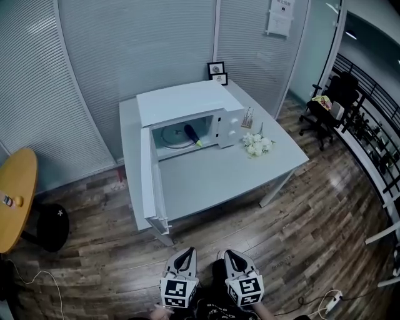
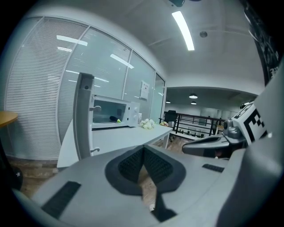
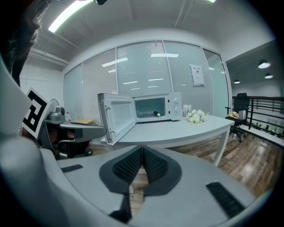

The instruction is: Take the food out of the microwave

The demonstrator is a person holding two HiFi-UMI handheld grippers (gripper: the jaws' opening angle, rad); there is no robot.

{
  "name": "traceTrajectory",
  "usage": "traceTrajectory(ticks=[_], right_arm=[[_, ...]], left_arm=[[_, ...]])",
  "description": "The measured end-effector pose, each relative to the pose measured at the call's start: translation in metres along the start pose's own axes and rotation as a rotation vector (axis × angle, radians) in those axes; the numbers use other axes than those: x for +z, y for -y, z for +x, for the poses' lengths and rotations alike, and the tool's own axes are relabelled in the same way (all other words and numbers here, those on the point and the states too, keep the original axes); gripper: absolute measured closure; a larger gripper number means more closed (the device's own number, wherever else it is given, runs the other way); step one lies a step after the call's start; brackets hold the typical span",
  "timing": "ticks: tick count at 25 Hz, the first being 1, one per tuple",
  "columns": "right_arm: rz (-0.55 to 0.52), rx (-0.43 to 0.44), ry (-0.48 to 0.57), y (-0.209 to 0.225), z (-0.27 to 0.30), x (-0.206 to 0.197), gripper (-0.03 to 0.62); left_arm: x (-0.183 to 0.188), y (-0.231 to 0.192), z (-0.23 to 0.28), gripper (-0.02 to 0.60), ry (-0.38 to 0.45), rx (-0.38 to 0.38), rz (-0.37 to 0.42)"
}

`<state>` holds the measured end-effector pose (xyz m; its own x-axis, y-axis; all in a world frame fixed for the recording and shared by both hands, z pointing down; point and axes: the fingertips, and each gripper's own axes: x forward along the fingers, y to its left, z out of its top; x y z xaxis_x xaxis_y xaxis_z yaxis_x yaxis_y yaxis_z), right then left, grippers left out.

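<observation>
Dark yellow-tipped food (image 1: 192,134) in open white microwave (image 1: 181,100), well apart from left tool (image 1: 185,252) and right tool (image 1: 231,253); both closed, empty.

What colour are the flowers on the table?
White; the flowers show best in the head view.

No legible text, wall notice (image 1: 279,17) unreadable

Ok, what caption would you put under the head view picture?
Left gripper and right gripper face a table whose microwave stands open, food inside.
</observation>
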<state>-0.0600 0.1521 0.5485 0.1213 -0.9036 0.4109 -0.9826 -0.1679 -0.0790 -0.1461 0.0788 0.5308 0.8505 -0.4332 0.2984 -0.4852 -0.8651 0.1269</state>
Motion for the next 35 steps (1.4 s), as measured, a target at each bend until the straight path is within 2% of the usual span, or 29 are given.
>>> traceTrajectory(ticks=[6,11,17,24,30,35], right_arm=[[-0.022,0.040,-0.006,0.017,0.024,0.007,0.589],[-0.052,0.119,-0.018,0.035,0.062,0.024,0.589],[-0.076,0.220,-0.034,0.059,0.112,0.047,0.589],[-0.080,0.291,-0.036,0.089,0.153,0.067,0.589],[-0.088,0.326,-0.017,0.122,0.171,0.081,0.589],[-0.087,0.346,-0.012,0.155,0.186,0.092,0.589]], left_arm=[[-0.003,-0.003,0.020,0.574,-0.013,0.030,-0.021],[0.011,-0.009,0.054,0.574,-0.011,0.051,-0.013],[0.026,-0.022,0.096,0.574,-0.025,0.121,-0.037],[0.037,-0.034,0.136,0.574,-0.056,0.199,-0.058],[0.045,-0.044,0.171,0.574,-0.043,0.278,-0.168],[0.055,-0.043,0.195,0.574,-0.024,0.334,-0.195]])
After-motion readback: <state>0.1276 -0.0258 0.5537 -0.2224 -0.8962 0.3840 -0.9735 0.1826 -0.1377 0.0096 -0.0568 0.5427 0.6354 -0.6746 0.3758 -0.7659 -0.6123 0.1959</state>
